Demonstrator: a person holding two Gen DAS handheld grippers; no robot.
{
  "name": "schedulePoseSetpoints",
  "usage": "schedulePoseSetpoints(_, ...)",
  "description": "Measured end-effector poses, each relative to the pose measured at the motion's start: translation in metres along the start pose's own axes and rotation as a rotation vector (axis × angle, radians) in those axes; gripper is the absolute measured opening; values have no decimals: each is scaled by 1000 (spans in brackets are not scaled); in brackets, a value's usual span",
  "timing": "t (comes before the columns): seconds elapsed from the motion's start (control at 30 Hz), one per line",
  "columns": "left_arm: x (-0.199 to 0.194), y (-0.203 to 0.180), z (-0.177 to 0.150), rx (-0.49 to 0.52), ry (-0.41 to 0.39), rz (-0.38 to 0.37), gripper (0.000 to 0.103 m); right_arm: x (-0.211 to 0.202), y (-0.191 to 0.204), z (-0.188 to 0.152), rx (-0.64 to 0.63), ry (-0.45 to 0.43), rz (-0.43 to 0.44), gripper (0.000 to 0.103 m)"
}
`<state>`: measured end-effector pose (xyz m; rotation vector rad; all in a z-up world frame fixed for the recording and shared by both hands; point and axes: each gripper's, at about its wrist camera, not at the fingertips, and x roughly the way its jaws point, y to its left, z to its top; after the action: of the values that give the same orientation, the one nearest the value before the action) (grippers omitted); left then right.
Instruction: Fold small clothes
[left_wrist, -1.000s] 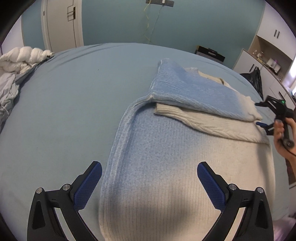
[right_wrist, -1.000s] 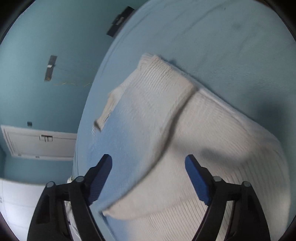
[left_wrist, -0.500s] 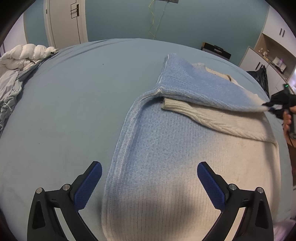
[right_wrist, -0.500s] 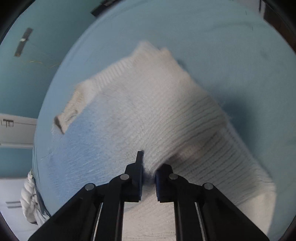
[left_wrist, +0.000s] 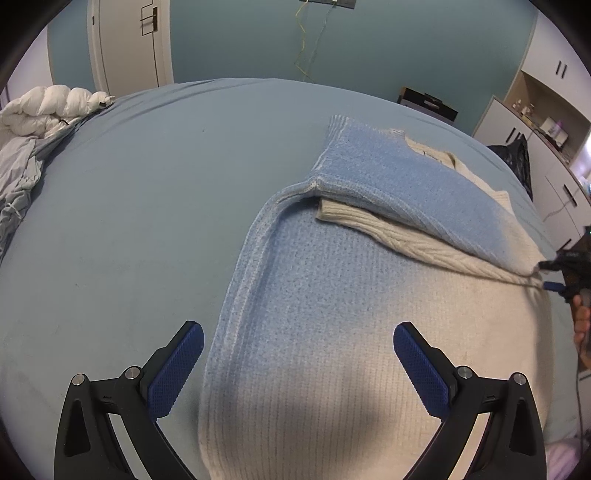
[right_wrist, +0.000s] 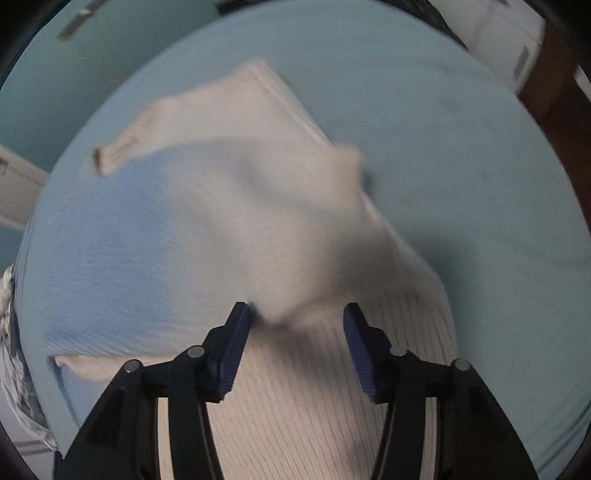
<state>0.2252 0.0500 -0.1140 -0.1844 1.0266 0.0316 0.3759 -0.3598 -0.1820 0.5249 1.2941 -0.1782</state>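
- Blue-to-cream ombre knit sweater (left_wrist: 325, 295), ribbed and a bit fuzzy, lies flat on the light blue bed sheet (left_wrist: 140, 206); blue on its left part, fading to cream on the right and at the near hem.
- Sweater's long axis runs from the near hem away toward the teal wall (left_wrist: 369, 44); collar end points far, hem end points at the left wrist camera.
- One sleeve (left_wrist: 424, 195) is folded across the upper body of the sweater, running diagonally from the far left shoulder down to the right edge; a cream cable-knit band (left_wrist: 388, 232) shows under it.
- Left gripper (left_wrist: 298, 363): black frame, blue textured pads, jaws spread wide, holding nothing; the sweater's near hem lies below and between the pads, and contact cannot be told.
- Right gripper (right_wrist: 297, 326): jaws about half open, having just been opening after a pinch; the sleeve's cream cuff tip (right_wrist: 284, 314) is blurred, sits between the pads close to the left one, and is not pressed by both.
- In the left wrist view the right gripper (left_wrist: 554, 275) is at the sweater's right edge, right at the sleeve tip, with a hand (left_wrist: 581, 321) on its handle.
- White puffy duvet (left_wrist: 51, 107) is bunched up well left of the sweater.
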Motion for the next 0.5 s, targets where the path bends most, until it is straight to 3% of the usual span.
schedulePoseSetpoints(0.03, 0, 0, 0, -1, 0, -2, 103, -13, -8, 1, 32, -25, 51, 48)
schedulePoseSetpoints(0.1, 0, 1, 1, -1, -1, -4, 103, -37, -27, 6, 123, -95, 89, 58)
schedulePoseSetpoints(0.13, 0, 1, 0, 0, 0, -4, 103, -45, -39, 10, 175, -128, 115, 72)
schedulePoseSetpoints(0.17, 0, 1, 0, 2, 0, -4, 103, -51, -50, 15, 226, -142, 146, 80)
schedulePoseSetpoints(0.3, 0, -1, -1, 10, -2, 2, 103, -37, -77, 44, 313, -87, 266, 80)
schedulePoseSetpoints(0.4, 3, -2, -1, 16, 2, 6, 103, -31, -70, 67, 247, -91, 214, 80)
schedulePoseSetpoints(0.5, 7, -3, -1, 24, 12, 14, 103, -4, -41, 77, 174, -17, 190, 79)
